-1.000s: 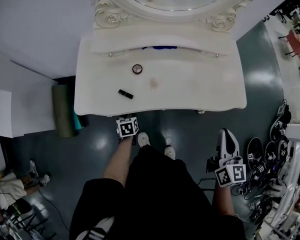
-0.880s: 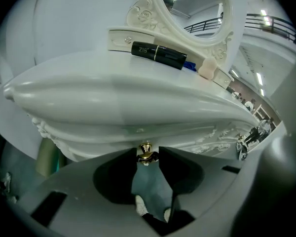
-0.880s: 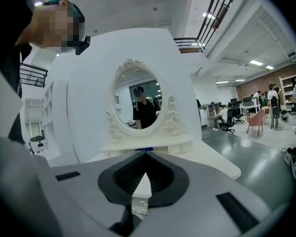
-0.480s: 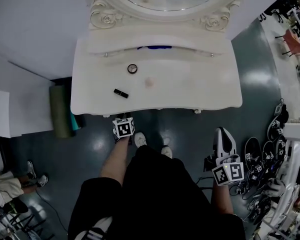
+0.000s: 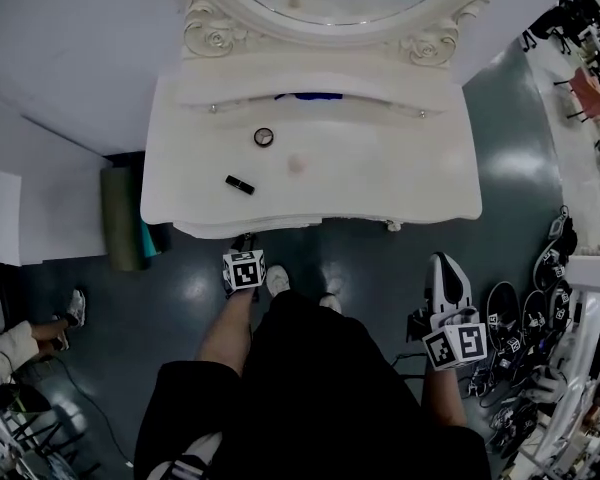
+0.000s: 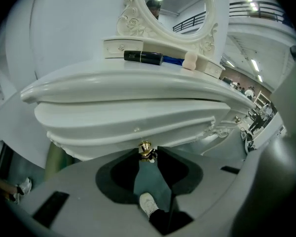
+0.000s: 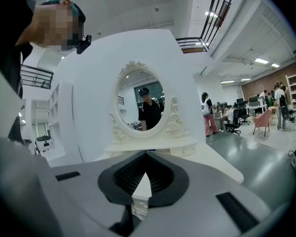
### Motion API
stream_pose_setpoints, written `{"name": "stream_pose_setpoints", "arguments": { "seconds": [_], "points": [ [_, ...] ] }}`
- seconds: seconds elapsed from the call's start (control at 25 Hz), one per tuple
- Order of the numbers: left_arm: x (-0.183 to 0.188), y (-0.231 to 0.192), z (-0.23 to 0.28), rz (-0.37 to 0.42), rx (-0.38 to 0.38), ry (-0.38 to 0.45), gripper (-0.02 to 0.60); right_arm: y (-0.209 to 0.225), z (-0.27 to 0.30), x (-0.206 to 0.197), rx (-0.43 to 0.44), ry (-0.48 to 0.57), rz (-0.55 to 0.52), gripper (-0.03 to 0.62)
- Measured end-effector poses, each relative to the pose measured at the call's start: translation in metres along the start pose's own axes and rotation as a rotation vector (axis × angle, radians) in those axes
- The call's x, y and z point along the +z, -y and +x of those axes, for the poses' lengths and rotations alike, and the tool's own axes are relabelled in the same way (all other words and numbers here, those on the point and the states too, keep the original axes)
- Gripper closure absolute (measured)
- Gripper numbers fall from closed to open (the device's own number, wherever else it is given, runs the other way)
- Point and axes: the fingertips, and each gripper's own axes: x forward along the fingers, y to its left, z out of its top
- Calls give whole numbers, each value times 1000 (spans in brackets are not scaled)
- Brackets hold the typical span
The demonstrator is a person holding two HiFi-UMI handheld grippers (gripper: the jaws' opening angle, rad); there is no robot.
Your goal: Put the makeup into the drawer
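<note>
Found left gripper (image 6: 149,156) at the front edge of the vanity table (image 5: 400,183), at 6 o'clock from the makeup, pinching the brass knob (image 6: 145,147) of the drawer (image 6: 138,125). Jaws just been closing, knob between their tips. Found right gripper (image 7: 146,154) pressed together on nothing, held at 4 o'clock off the table, well apart from it, facing the mirror (image 7: 140,100).

Located makeup on the tabletop, none in the drawer yet. Logged black lipstick (image 5: 240,184) lying flat near the front left. Logged round compact (image 5: 264,137) at 1 o'clock from it. Logged pale pad (image 5: 297,164) at 4 o'clock from the compact, probably a sponge, too small from above to confirm. Noted a blue item (image 5: 308,96) at 12 o'clock, in the recess under the mirror.

Judged step in hand: opening the drawer, loading to follow.

Handling assessment:
- **Lipstick:** Expect light, rigid, smooth-cased, prone to roll. Take across the barrel at mid-length, jaws square to its long axis.
- **Compact:** Expect light, stiff, slick, low-lying, with a lid liable to crack if dropped. Take by opposite edges of the rim, not by the lid face.
- **Pad:** Expect soft and near weightless. Pinch gently at the middle.

Recommend modest squeeze throughout, and setting down rather than dropping.
</note>
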Motion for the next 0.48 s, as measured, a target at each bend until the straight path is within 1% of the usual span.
{"name": "stream_pose_setpoints", "arguments": {
  "seconds": [0.08,0.2,0.32,0.48],
  "points": [
    [-11,2,-6,-7,-5,-6,446,0,2,0,19,2,1,572],
    [-24,2,-16,-36,14,-17,446,-8,7,-1,66,-2,-5,573],
    [-39,3,-29,-27,18,-27,446,-16,9,-1,112,-5,-12,574],
    [-57,8,-39,-29,11,-38,446,-21,7,1,153,-4,-21,572]
  ]
}}
